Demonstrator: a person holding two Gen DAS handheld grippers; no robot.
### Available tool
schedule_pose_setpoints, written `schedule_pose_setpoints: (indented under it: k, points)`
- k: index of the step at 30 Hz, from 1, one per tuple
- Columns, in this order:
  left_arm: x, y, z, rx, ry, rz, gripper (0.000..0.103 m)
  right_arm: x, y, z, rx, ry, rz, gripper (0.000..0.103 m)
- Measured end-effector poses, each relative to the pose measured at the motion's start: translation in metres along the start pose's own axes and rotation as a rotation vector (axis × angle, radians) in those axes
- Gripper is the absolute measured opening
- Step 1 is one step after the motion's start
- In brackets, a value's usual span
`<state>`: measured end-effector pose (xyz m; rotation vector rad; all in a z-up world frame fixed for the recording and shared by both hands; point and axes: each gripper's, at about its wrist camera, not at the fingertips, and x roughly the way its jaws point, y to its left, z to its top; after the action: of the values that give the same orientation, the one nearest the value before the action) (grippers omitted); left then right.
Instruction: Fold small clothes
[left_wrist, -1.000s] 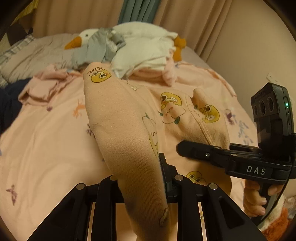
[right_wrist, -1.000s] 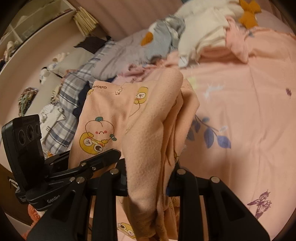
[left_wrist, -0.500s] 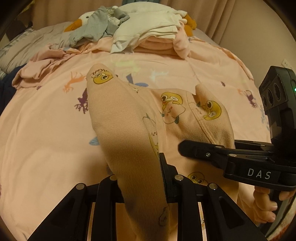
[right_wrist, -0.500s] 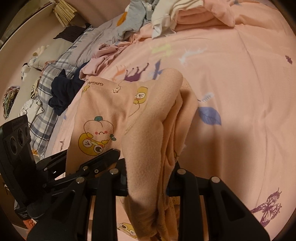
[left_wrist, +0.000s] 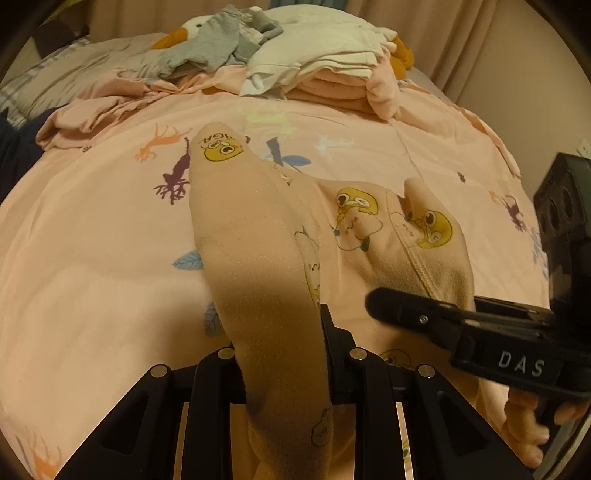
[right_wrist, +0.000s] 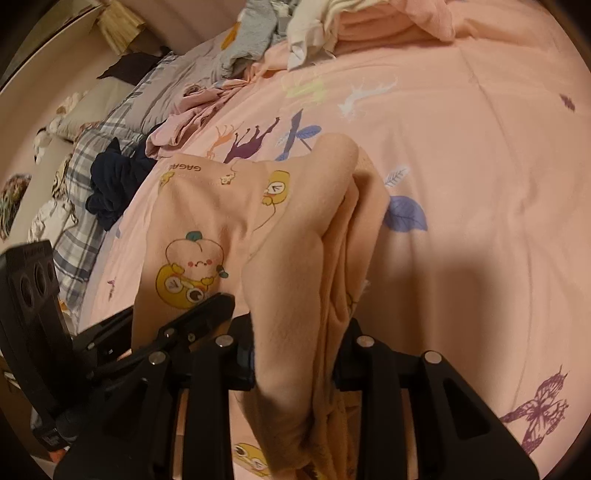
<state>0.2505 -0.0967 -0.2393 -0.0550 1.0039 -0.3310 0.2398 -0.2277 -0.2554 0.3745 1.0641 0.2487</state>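
Note:
A small peach garment with yellow cartoon prints (left_wrist: 258, 251) hangs between my two grippers above the pink printed bedspread (left_wrist: 92, 229). My left gripper (left_wrist: 284, 365) is shut on one edge of it, and the cloth drapes over its fingers. My right gripper (right_wrist: 295, 354) is shut on the other edge, where the garment (right_wrist: 295, 229) bunches in folds. In the left wrist view the right gripper (left_wrist: 406, 306) sits close at the right. In the right wrist view the left gripper (right_wrist: 199, 314) sits close at the lower left.
A stack of folded white and pink clothes (left_wrist: 332, 74) and a grey garment over a goose plush (left_wrist: 214, 48) lie at the far side of the bed. A crumpled pink garment (left_wrist: 96, 114), a dark navy one (right_wrist: 114, 181) and a plaid pillow (right_wrist: 85, 192) lie to the left.
Both grippers have tilted down and moved toward the bedspread with the garment held between them. The far clothes pile sits higher in both views.

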Motion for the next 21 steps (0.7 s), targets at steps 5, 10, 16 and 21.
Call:
schedule_pose_setpoints:
  k: [5, 10, 16, 21]
  points:
    - [0.003, -0.006, 0.0, 0.052, -0.002, 0.054, 0.031, 0.003, -0.007, -0.003, 0.035, 0.004, -0.015, 0.037]
    - [0.002, 0.004, 0.009, -0.001, 0.041, 0.039, 0.036, 0.001, -0.008, -0.002, 0.074, 0.019, -0.052, 0.043]
    - [-0.074, 0.013, 0.012, 0.027, -0.15, 0.1, 0.036, -0.051, 0.014, 0.005, 0.002, -0.067, -0.126, 0.031]
    - [-0.109, 0.013, 0.001, -0.015, -0.226, -0.027, 0.036, -0.076, 0.04, -0.008, -0.061, -0.128, -0.052, 0.011]
